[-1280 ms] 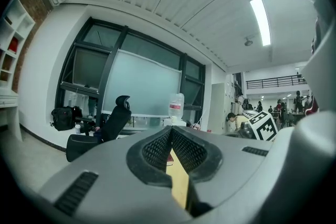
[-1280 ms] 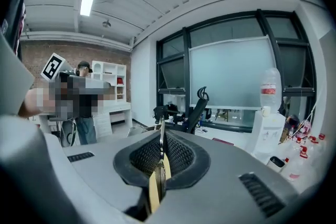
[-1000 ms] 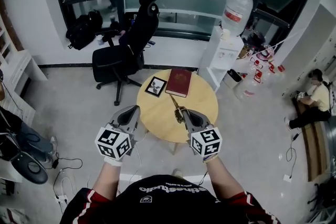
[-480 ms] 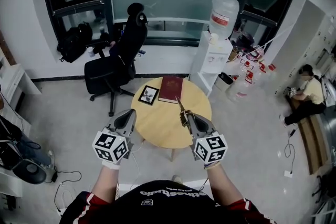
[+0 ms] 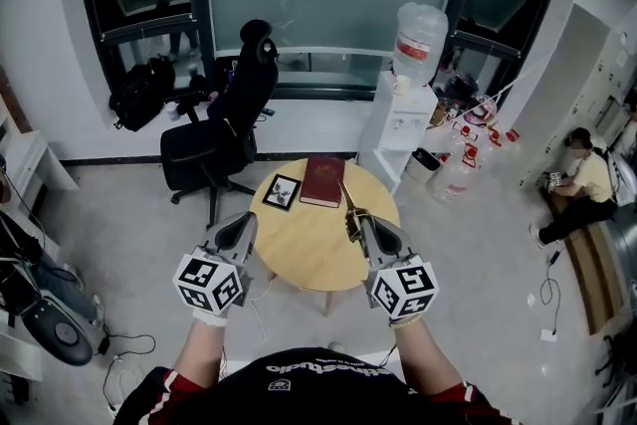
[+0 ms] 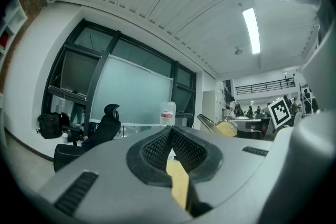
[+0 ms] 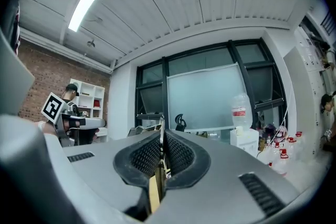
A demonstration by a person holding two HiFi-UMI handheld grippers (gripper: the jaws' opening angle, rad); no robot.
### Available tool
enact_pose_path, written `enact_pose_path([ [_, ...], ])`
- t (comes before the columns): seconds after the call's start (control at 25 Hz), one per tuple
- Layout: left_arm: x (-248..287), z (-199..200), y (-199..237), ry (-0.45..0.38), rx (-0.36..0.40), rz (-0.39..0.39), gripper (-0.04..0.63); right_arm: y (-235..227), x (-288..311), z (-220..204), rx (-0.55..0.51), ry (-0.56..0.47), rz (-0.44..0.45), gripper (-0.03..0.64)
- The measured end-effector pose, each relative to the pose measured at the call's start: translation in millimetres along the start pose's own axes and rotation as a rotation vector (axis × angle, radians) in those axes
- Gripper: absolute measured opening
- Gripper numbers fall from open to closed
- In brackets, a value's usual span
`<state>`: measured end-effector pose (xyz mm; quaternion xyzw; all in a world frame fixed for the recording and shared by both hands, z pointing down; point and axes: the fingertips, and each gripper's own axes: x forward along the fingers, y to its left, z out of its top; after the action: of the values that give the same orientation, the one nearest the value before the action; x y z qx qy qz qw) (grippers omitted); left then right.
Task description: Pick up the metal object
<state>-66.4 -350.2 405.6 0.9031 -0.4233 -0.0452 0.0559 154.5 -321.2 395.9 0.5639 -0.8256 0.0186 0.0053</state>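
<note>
Pickup grip in the air

The right gripper (image 5: pixel 360 222) is clamping its fingers flat on the thin brass-coloured metal blade (image 5: pixel 348 202), so it is pointing far, above the round wooden tabletop (image 5: pixel 304 249), beside the dark red book (image 5: pixel 322 181). The left gripper (image 5: pixel 239 226) is pressing its fingers together, empty, idling at left.

Lower centre: the right gripper (image 7: pixel 161 137) pinches a thin metal object (image 7: pixel 160 124) edge-on and upright. A water bottle (image 7: pixel 240 107) stands centre right.
</note>
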Motion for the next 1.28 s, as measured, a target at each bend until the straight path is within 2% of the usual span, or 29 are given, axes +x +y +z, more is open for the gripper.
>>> enact_pose_path([
  [0.32, -4, 14, 3, -0.016, 0.012, 0.013, 0.017, 5, 2, 9, -0.009, -0.013, 0.015, 0.029],
  [0.64, -9, 11, 5, -0.022, -0.021, 0.009, 0.017, 8, 2, 5, -0.008, -0.005, 0.017, 0.029],
  [0.8, -11, 15, 4, -0.030, -0.044, 0.011, 0.017, 9, 1, 7, 0.008, -0.005, 0.027, 0.029],
  [1.28, -5, 10, -7, -0.029, -0.050, 0.003, 0.017, 7, -6, 7, 0.056, -0.005, 0.032, 0.029],
])
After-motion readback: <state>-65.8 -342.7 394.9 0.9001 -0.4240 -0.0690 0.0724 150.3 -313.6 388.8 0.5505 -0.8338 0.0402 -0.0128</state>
